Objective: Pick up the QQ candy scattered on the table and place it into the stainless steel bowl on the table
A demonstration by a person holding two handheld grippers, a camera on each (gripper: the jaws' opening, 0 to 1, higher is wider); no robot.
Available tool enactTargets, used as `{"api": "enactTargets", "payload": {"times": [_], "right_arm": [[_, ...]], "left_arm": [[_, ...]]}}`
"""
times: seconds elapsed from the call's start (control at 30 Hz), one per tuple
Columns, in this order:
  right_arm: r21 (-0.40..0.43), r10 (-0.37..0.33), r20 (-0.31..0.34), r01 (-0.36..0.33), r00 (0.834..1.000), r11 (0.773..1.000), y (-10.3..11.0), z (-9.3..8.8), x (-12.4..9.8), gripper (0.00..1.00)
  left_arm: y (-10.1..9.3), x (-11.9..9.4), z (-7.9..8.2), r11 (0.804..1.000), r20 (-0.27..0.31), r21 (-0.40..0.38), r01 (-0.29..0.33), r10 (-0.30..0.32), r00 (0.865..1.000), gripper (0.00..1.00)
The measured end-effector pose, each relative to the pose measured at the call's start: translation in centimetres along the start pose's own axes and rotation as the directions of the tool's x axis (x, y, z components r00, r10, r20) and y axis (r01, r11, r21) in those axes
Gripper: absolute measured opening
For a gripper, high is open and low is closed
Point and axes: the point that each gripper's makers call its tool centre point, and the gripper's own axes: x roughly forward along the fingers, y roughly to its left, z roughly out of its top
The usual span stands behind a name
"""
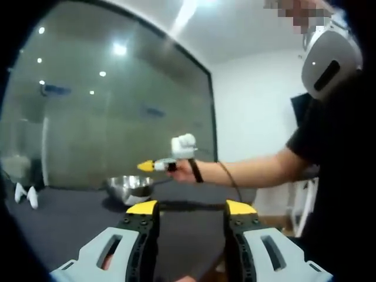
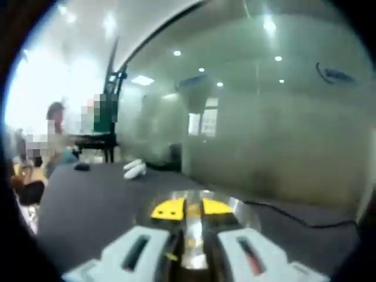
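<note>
The stainless steel bowl [image 1: 130, 188] stands on the dark table [image 1: 70, 220]. My left gripper [image 1: 191, 208] is open, its yellow-tipped jaws wide apart with nothing between them, short of the bowl. A person's hand holds my right gripper [image 1: 154, 165] just above the bowl. In the right gripper view, the right gripper [image 2: 192, 210] hangs over the bowl [image 2: 238, 207], its yellow tips almost together. I see no candy between them.
Two small white objects [image 1: 26, 195] lie at the table's far side [image 2: 135, 169]. A black cable [image 2: 294, 218] runs across the table behind the bowl. A glass wall [image 1: 117, 106] stands beyond. The person in black [image 1: 329, 176] is at the right.
</note>
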Motion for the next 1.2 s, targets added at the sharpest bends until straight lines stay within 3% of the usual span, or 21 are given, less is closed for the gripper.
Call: {"api": "enactTargets", "payload": {"times": [0.2,0.37,0.47,0.53,0.6,0.8,1.1,1.2], "right_arm": [[-0.011,-0.016,-0.027,0.016,1.0,1.0,0.0,-1.3,1.4,0.1],[0.004,-0.024,-0.04,0.025,0.999,1.0,-0.1,-1.8,1.2,0.11],[0.028,-0.009,-0.013,0.01,1.0,1.0,0.3,-1.3,0.9,0.18],[0.007,-0.03,-0.018,0.031,0.999,1.0,-0.3,-1.5,0.8,0.17],[0.046,-0.031,-0.007,0.032,0.999,0.998,-0.5,-1.5,0.7,0.17],[0.06,-0.043,-0.01,0.044,0.999,0.997,-0.6,-1.7,0.3,0.16],[0.069,-0.045,0.029,0.043,0.999,0.997,0.2,-1.7,-2.9,0.16],[0.0,-0.038,0.033,0.038,0.999,0.999,1.4,-2.1,-4.8,0.16]], "left_arm": [[0.5,-0.4,0.1,1.0,-0.001,0.001,-0.011,0.011,1.0,0.45],[0.7,-0.5,0.0,1.0,-0.005,0.005,-0.014,0.014,1.0,0.45],[1.0,-0.6,-0.1,1.0,-0.002,-0.002,-0.02,0.02,1.0,0.45],[1.3,-0.6,-0.2,1.0,-0.002,-0.004,-0.024,0.024,1.0,0.44],[1.4,-0.5,-0.2,1.0,-0.002,-0.005,-0.026,0.026,1.0,0.44],[1.2,0.0,0.0,1.0,0.012,-0.004,-0.01,0.01,1.0,0.44],[1.0,0.7,-0.4,1.0,0.008,-0.011,0.001,-0.001,1.0,0.44],[0.7,0.8,-0.4,1.0,0.009,-0.014,0.013,-0.013,1.0,0.44]]}}
